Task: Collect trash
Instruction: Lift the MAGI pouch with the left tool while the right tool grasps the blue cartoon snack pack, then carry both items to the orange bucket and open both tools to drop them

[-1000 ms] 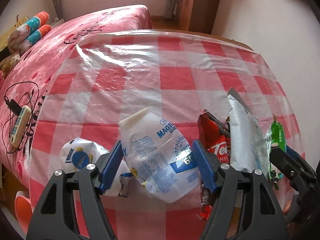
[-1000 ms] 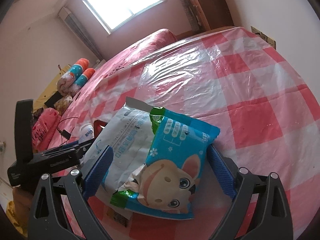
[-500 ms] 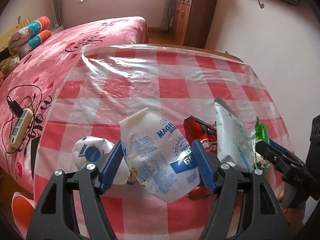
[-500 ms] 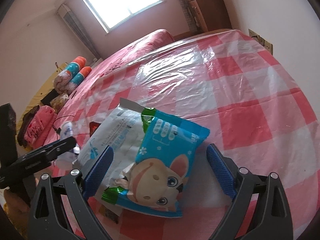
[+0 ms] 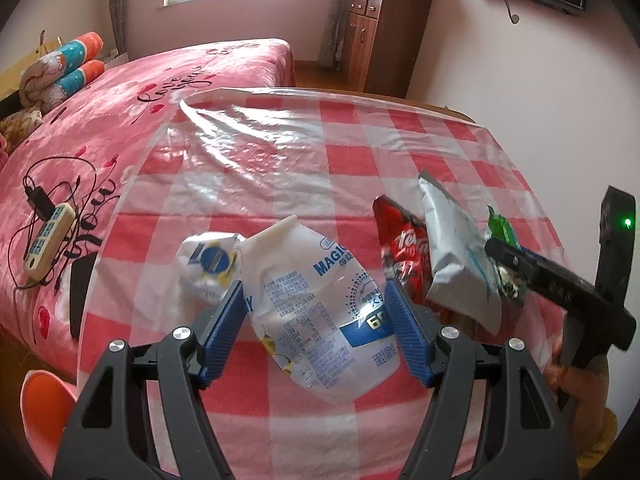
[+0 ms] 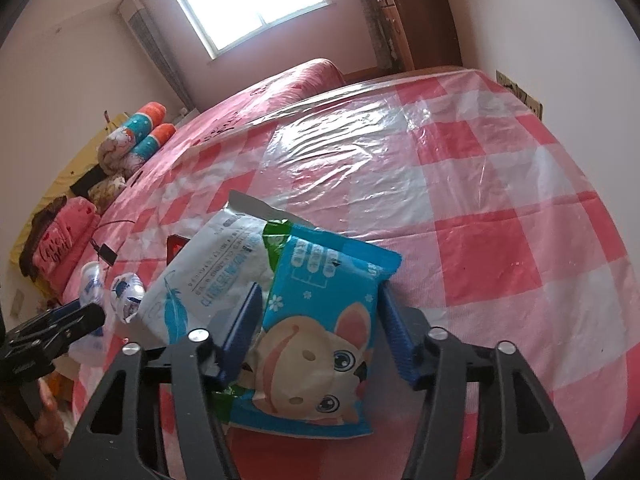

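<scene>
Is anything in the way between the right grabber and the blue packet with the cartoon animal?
Nothing visible. The right gripper has just been closing, and the blue packet already sits between its fingers, lying partly on the white feather pouch.

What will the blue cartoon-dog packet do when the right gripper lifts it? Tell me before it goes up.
The blue packet looks like thin glossy film, so it will probably flop and crumple rather than hold shape. It seems flat and near empty, so likely very light. The right gripper has just been closing, pads at its sides; the slick film may slip, and the green wrapper beneath might drag along.
</scene>
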The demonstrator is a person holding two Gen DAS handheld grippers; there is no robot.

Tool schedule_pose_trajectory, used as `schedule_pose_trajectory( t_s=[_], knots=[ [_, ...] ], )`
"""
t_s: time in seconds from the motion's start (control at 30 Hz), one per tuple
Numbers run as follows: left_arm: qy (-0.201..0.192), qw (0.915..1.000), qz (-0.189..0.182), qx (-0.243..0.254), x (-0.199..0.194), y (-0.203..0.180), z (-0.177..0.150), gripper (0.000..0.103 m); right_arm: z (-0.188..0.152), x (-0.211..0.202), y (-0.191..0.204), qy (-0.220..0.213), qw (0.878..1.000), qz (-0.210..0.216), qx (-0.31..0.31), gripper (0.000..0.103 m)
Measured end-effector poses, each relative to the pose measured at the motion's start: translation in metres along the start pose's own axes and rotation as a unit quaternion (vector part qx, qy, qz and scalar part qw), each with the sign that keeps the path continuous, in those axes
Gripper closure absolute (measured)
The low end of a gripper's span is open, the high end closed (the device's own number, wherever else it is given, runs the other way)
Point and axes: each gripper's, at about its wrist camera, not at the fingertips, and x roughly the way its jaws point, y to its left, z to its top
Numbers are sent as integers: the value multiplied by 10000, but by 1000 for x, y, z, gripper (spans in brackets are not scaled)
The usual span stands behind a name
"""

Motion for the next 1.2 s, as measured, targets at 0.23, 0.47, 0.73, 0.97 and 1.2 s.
schedule_pose_trajectory(
  t_s=[0.23, 0.47, 0.73, 0.97, 1.2],
  knots=[
    [-84, 10000, -30, -15, -17, 15, -21, 32, -3, -1, 14, -124, 9990, -247, -349, 58],
    [-145, 9994, -262, -155, -31, 34, -41, 32, -3, -19, 5, -587, 9982, 17, -103, 58],
    [-156, 9988, -442, -144, -37, 45, -62, 32, -11, -29, 15, -708, 9975, 80, -31, 59],
    [-305, 9987, -398, -86, -50, 54, -75, 32, -12, -41, 34, -677, 9974, 244, -66, 59],
    [-417, 9986, -233, -227, -63, 77, -91, 32, -18, -51, 78, -528, 9962, 590, -368, 59]
  ],
)
